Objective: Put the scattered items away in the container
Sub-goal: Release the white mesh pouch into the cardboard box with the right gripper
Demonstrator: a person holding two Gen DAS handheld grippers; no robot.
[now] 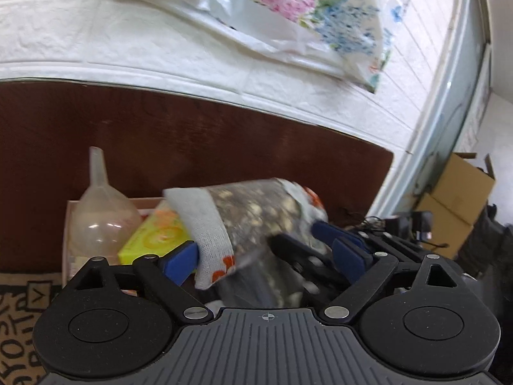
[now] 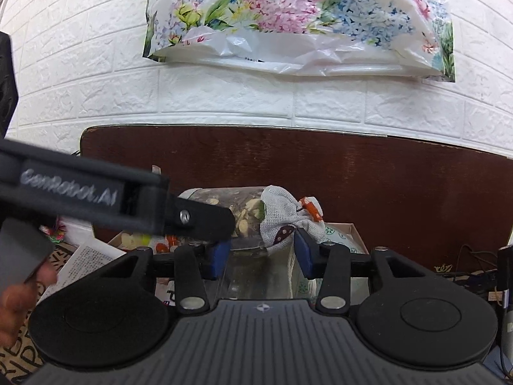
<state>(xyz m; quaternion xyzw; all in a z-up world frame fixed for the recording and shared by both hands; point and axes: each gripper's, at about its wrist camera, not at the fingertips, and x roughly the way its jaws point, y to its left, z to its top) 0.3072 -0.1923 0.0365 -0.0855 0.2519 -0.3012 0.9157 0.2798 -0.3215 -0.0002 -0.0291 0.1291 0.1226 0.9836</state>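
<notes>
My right tool (image 2: pixel 261 253) and left tool (image 1: pixel 263 250) both clamp the cloth-capped jar (image 2: pixel 237 216), lying sideways above the box (image 2: pixel 356 234).

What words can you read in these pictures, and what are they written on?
"GenRobot.AI": white letters on the black arm of the left tongs, blurred but readable.
Big black letters on the brown mat: cut off and turned sideways, cannot be read.
Small print on the white paper sheet: too small to read.
Print on the yellow-green box: too blurred to read.
Dark marks along the floral bag: too small to read.
</notes>
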